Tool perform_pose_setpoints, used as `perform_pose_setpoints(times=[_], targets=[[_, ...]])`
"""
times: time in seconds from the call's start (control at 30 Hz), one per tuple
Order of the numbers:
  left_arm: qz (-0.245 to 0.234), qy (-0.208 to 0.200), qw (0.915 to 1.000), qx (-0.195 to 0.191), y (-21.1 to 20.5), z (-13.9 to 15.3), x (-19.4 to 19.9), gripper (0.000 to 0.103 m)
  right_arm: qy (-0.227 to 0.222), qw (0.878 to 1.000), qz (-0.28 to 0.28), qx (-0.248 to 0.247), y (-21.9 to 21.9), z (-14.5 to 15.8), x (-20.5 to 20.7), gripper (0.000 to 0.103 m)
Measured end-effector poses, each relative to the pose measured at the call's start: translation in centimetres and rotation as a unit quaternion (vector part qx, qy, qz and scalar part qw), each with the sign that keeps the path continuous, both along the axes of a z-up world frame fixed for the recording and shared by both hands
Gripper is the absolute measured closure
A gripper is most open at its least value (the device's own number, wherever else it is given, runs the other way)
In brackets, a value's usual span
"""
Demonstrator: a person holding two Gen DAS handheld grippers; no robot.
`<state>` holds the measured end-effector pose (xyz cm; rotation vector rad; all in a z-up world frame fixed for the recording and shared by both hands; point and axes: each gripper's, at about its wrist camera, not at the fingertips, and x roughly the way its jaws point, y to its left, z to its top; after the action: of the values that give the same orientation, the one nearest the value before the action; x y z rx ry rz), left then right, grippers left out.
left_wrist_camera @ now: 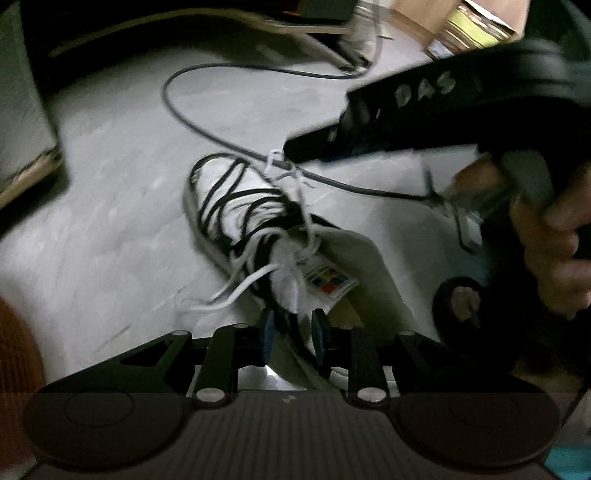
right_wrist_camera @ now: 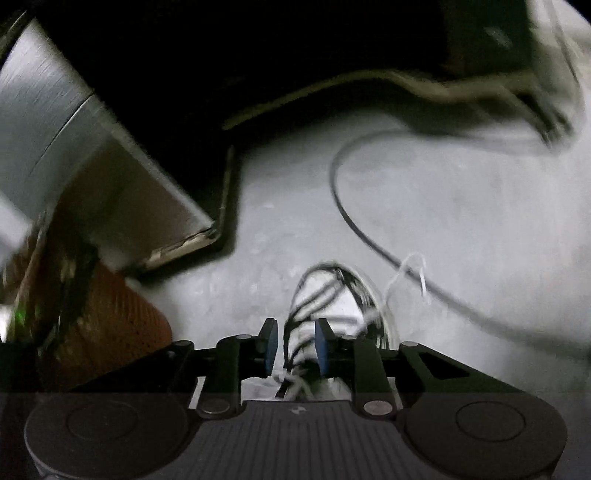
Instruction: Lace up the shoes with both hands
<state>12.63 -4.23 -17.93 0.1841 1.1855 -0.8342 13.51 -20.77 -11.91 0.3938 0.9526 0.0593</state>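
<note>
A white sneaker (left_wrist_camera: pixel 236 206) with black stripes lies on the pale floor, toe pointing away. Its loose white lace (left_wrist_camera: pixel 236 291) trails off to the left. My left gripper (left_wrist_camera: pixel 292 334) hovers at the heel end, blue pads a narrow gap apart, with the tongue (left_wrist_camera: pixel 291 288) and its coloured label just ahead of them. My right gripper (left_wrist_camera: pixel 291 151), held by a hand (left_wrist_camera: pixel 546 236), reaches in from the right, its tip beside a raised lace loop (left_wrist_camera: pixel 277 162). In the right wrist view the right gripper (right_wrist_camera: pixel 296 347) is above the sneaker (right_wrist_camera: pixel 332 288), pads apart, the lace loop (right_wrist_camera: pixel 410 266) off to the right.
A grey cable (left_wrist_camera: pixel 207 129) curves over the floor past the toe. Dark furniture (left_wrist_camera: pixel 184 22) fills the back, with a grey panel (left_wrist_camera: pixel 22 129) at the left. An orange-brown ribbed object (right_wrist_camera: pixel 122 317) sits at the lower left, and a dark round object (left_wrist_camera: pixel 461 299) near the hand.
</note>
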Motion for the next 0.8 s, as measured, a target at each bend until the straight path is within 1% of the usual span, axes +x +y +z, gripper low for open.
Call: perform_pose_setpoints(times=[0.07, 0.1, 0.13, 0.23, 0.3, 0.37, 0.53, 0.63, 0.73, 0.8], targets=[[0.028, 0.008, 0.9996, -0.004, 0.4, -0.1, -0.2, 0.078, -0.025, 0.998, 0.045, -0.042, 1.0, 1.3, 0.7, 0.075], [0.043, 0.011, 0.999, -0.005, 0.5, -0.2, -0.2, 0.075, -0.037, 0.995, 0.064, -0.062, 1.4, 1.9, 1.1, 0.075], [0.057, 0.015, 0.9982, -0.007, 0.7, -0.2, -0.3, 0.077, -0.049, 0.992, 0.082, -0.081, 1.8, 2.5, 1.4, 0.075], [0.099, 0.027, 0.9946, -0.012, 1.3, -0.4, -0.5, 0.077, -0.05, 0.983, 0.118, -0.13, 2.0, 3.5, 2.7, 0.075], [0.122, 0.029, 0.992, -0.011, 1.4, -0.2, -0.6, 0.077, -0.028, 0.978, 0.15, -0.141, 1.9, 3.7, 3.6, 0.074], [0.141, 0.027, 0.9897, -0.007, 1.4, 0.1, -0.6, 0.077, 0.019, 0.965, 0.205, -0.161, 2.5, 3.6, 4.5, 0.074], [0.176, 0.032, 0.9838, 0.001, 2.3, 0.5, -1.4, 0.077, 0.036, 0.937, 0.287, -0.198, 3.9, 2.3, 2.7, 0.075], [0.19, 0.034, 0.981, 0.017, 2.6, 0.9, -2.0, 0.077, 0.047, 0.915, 0.335, -0.219, 4.7, 1.5, 1.6, 0.076], [0.209, 0.031, 0.9773, 0.009, 2.8, 1.8, -2.4, 0.077, 0.057, 0.891, 0.382, -0.24, 5.4, 0.7, 0.4, 0.081], [0.224, 0.03, 0.9742, 0.001, 2.8, 2.2, -2.4, 0.077, 0.053, 0.888, 0.372, -0.265, 5.7, 0.2, -0.2, 0.081]])
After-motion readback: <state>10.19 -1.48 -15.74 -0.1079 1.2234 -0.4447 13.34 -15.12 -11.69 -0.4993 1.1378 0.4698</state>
